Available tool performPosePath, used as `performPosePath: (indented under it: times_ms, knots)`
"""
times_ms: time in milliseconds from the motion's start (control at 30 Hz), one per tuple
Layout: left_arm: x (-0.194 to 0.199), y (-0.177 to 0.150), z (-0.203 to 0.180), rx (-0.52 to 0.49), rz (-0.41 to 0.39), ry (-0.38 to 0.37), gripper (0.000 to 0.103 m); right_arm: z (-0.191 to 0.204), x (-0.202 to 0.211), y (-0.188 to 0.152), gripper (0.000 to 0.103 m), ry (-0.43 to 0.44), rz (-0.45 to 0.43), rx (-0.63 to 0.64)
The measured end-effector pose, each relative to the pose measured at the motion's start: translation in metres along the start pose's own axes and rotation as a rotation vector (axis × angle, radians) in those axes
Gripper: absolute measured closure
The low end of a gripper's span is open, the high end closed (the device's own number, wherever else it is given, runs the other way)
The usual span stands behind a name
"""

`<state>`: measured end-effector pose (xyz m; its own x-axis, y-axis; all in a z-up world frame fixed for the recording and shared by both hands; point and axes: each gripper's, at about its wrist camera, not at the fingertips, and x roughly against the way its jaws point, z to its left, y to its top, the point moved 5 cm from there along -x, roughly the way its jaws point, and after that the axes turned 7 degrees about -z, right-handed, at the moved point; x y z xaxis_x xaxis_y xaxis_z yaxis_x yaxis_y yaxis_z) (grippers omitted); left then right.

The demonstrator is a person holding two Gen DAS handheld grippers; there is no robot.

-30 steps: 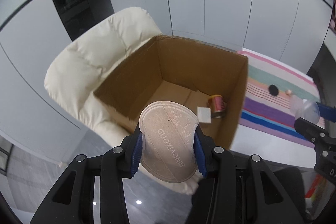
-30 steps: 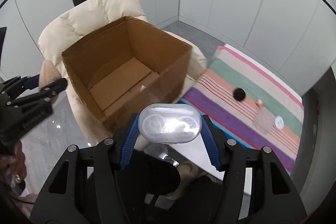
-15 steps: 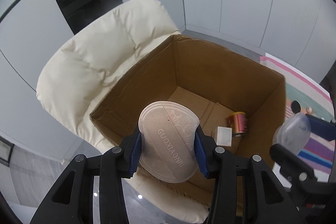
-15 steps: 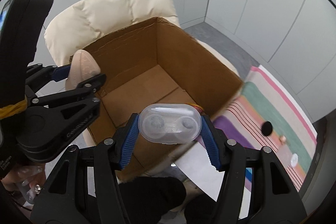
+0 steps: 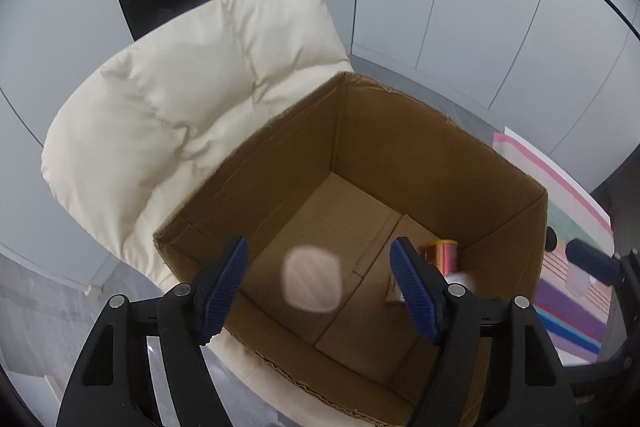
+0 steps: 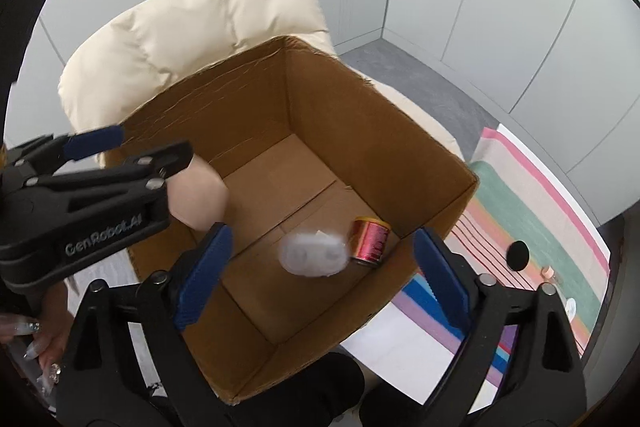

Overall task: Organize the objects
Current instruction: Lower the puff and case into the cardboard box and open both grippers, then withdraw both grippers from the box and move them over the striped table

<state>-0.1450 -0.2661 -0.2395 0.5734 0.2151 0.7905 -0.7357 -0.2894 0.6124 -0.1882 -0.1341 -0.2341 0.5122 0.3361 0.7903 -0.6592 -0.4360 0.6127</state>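
Observation:
An open cardboard box (image 5: 400, 131) sits on a cream padded chair (image 5: 180, 107); the box also shows in the right wrist view (image 6: 376, 115). My left gripper (image 5: 320, 287) is open above the box, and a blurred beige insole (image 5: 312, 283) falls below it. The insole also shows in the right wrist view (image 6: 198, 201). My right gripper (image 6: 320, 279) is open, and a blurred clear plastic case (image 6: 312, 254) drops into the box. A red can (image 6: 370, 241) lies on the box floor, also in the left wrist view (image 5: 440, 255).
A striped mat (image 6: 540, 227) lies on a white table right of the box, with a black disc (image 6: 518, 255) and small items on it. Grey wall panels stand behind the chair. A small white box (image 5: 394, 293) lies inside the carton.
Both grippers moved over the box and opened. The insole left the left gripper and the clear case left the right gripper; both are falling into the box.

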Motion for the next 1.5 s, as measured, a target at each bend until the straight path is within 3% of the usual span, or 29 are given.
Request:
performPosePath:
  times_ms: [133, 300, 1033, 1500]
  knots:
    - [0.000, -0.001, -0.003, -0.007, 0.005, -0.015, 0.028, -0.004, -0.003, 0.001, 0.009, 0.002, 0.005, -0.019]
    - [0.002, 0.000, -0.008, -0.027, -0.008, -0.006, 0.012, -0.010, -0.004, 0.001, 0.009, -0.001, 0.012, -0.037]
    - [0.006, -0.002, -0.002, -0.018, 0.006, 0.009, 0.011, -0.020, 0.009, -0.005, 0.009, -0.013, 0.009, -0.059]
    - [0.046, -0.023, 0.002, -0.030, 0.025, 0.016, 0.012, -0.028, 0.052, -0.024, 0.009, -0.046, -0.004, -0.085]
